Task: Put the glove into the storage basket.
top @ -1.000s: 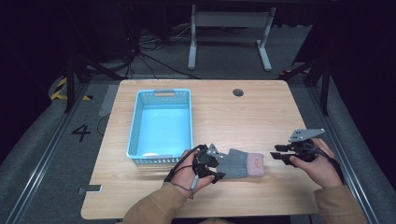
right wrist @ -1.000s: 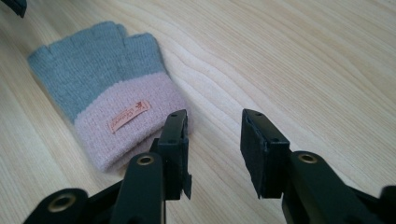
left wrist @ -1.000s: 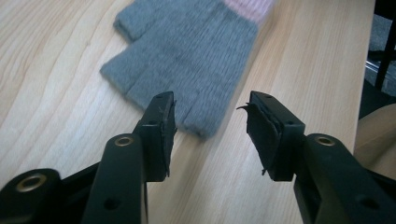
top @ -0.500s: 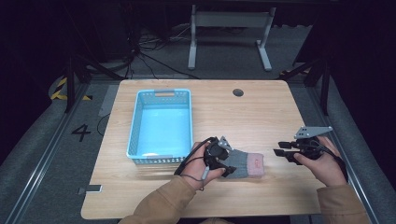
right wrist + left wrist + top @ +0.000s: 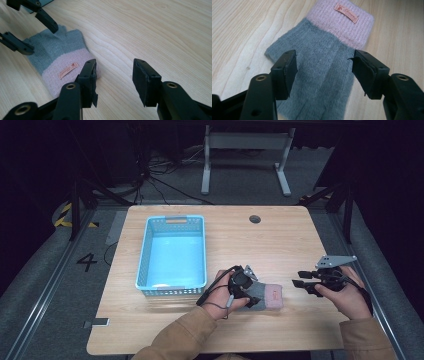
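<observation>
Left tool (image 5: 254,294): its black jaws stand apart and have just been opening; they straddle the grey part of the glove, one jaw on either side, and the pads do not press on the knit.
Left tool, own view (image 5: 324,72): the glove runs up between the two jaws, fingers toward the camera, cuff at the far end.
Right tool (image 5: 300,280): jaws apart and lately widening, with bare wood between them; it points toward the glove's cuff end, just beside it and not touching.
Right tool, own view (image 5: 113,81): one jaw overlaps the pink cuff in the picture; the left tool shows farther off at the grey end.
Glove (image 5: 324,50): grey knit with a pink cuff and a small sewn label, lying flat on the tabletop near the front edge, between the two tools.
Basket (image 5: 172,220): light blue, open-topped, on the left half of the tabletop, near the left tool.
Tabletop (image 5: 260,245): pale wood with a small round dark fitting near its far edge.
</observation>
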